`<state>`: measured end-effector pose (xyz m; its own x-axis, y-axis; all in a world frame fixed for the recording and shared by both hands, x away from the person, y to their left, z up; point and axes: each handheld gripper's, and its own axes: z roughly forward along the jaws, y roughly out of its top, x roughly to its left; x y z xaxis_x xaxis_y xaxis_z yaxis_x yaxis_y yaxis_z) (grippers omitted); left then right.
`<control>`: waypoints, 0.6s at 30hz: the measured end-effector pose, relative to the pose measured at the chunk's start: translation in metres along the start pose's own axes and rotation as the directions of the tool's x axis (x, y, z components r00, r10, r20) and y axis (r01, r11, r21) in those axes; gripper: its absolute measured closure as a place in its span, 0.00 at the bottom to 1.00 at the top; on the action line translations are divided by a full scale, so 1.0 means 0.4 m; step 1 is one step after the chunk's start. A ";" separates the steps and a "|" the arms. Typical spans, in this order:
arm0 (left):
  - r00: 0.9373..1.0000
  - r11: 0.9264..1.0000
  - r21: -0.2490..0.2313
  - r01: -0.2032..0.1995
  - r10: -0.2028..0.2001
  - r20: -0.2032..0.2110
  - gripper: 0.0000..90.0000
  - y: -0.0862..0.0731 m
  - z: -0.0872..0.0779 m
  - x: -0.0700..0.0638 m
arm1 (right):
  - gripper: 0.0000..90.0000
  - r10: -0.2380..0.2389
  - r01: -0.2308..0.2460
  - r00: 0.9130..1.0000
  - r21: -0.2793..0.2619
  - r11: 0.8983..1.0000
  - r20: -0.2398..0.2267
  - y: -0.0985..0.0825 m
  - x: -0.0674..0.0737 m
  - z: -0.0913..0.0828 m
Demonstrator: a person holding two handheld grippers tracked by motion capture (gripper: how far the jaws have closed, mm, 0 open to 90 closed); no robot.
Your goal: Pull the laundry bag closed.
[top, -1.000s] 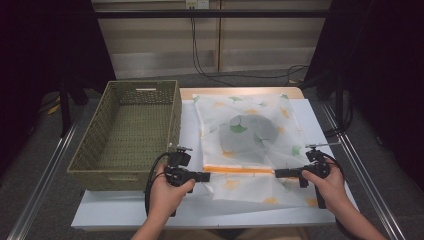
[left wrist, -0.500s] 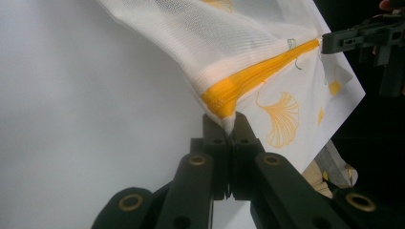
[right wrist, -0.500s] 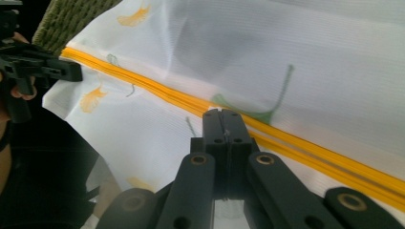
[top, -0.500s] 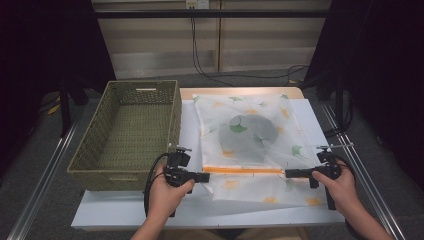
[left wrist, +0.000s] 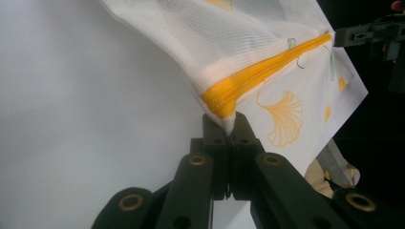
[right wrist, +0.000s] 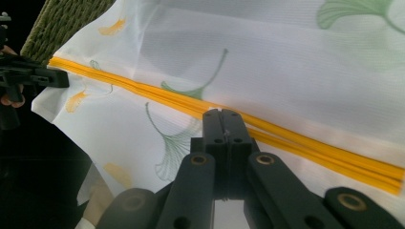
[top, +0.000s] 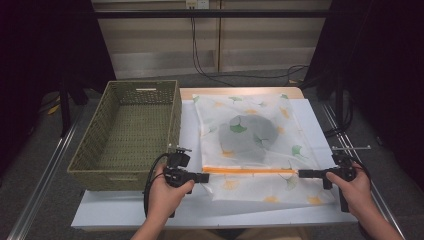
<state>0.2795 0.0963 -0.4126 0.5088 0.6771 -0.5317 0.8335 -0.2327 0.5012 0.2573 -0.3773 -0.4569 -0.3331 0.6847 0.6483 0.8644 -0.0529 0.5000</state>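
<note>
White mesh printed with green and orange ginkgo leaves makes up the laundry bag (top: 252, 145), which lies flat on the white counter (top: 120, 212) just to the right of a green woven basket (top: 131, 131). A dark grey garment (top: 246, 136) shows through the mesh in the bag's middle. An orange zipper band (top: 250, 170) runs across the bag near its front edge.

The left hand-held gripper (top: 204, 176) has its jaws pressed together on the left end of that band; in the left gripper view the mesh corner and the bunched orange zipper band (left wrist: 229, 93) are pinched right at the jaw tips, with the fabric lifted off the counter there.

The right hand-held gripper (top: 302, 173) sits at the band's right end, jaws closed tight; in the right gripper view their tips meet at the orange strip (right wrist: 305, 145), apparently nipping something small on it that cannot be made out.
</note>
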 end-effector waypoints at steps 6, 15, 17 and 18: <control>1.000 1.000 0.004 -0.001 0.001 -0.004 0.98 0.000 0.001 0.000 | 1.00 0.018 -0.017 1.000 -0.020 1.000 0.016 -0.011 -0.021 -0.030; 1.000 1.000 -0.002 0.003 -0.003 -0.008 0.98 0.001 0.000 0.000 | 1.00 0.043 -0.041 0.998 -0.048 0.998 0.054 -0.023 -0.050 -0.068; 1.000 1.000 0.003 -0.002 0.002 -0.006 0.98 0.002 -0.002 0.002 | 1.00 0.040 -0.037 0.997 -0.051 0.998 0.062 -0.025 -0.055 -0.073; 1.000 1.000 0.004 -0.002 0.002 -0.008 0.98 0.002 -0.003 0.002 | 1.00 0.044 -0.041 0.997 -0.050 0.998 0.066 -0.025 -0.056 -0.076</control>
<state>0.2802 0.0974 -0.4118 0.5089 0.6822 -0.5250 0.8332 -0.2370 0.4997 0.2444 -0.4142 -0.4589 -0.2694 0.7281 0.6304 0.8574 -0.1168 0.5013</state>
